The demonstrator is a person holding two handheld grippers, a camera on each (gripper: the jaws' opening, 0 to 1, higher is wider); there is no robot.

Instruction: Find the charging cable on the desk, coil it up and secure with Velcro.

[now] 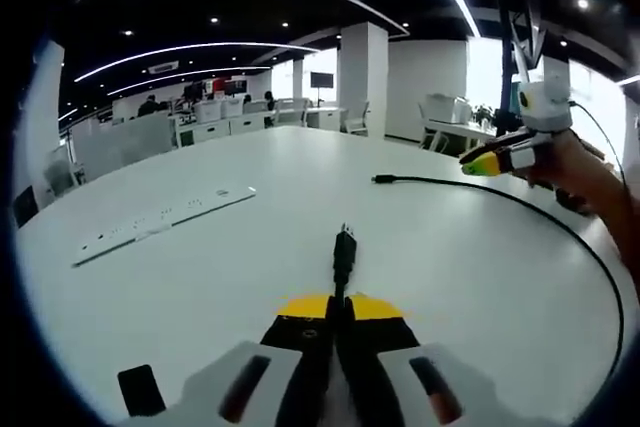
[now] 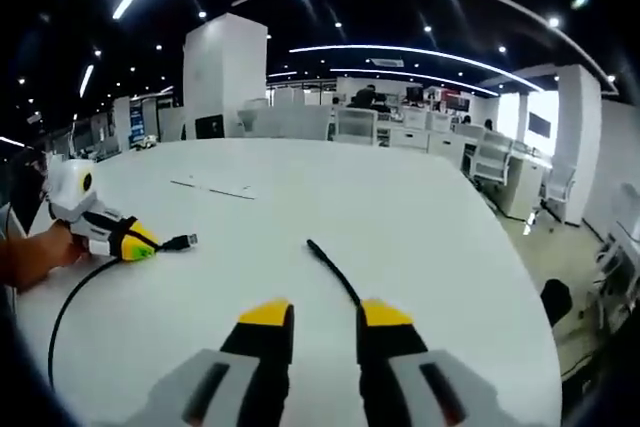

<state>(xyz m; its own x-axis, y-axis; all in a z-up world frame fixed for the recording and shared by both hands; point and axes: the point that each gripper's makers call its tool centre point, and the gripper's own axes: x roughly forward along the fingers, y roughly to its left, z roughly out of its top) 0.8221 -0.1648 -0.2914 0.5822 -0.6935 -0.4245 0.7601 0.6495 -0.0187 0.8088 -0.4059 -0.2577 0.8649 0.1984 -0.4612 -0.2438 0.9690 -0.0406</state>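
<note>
Charging cable (image 1: 560, 222) arcing across the white desk (image 1: 200, 277), right half of the left gripper view. USB end clenched in left gripper (image 1: 338, 322); right gripper (image 2: 325, 315) released, other tip (image 2: 312, 244) just ahead at centre frame. Coiling barely begun; next, probably grab that tip and loop.

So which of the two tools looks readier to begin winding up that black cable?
Probably the left. The left tool is shut on the charging cable just behind its plug, so it could anchor the coil. The right tool is open, with the cable's other end lying on the white desk just beyond its tips.
</note>
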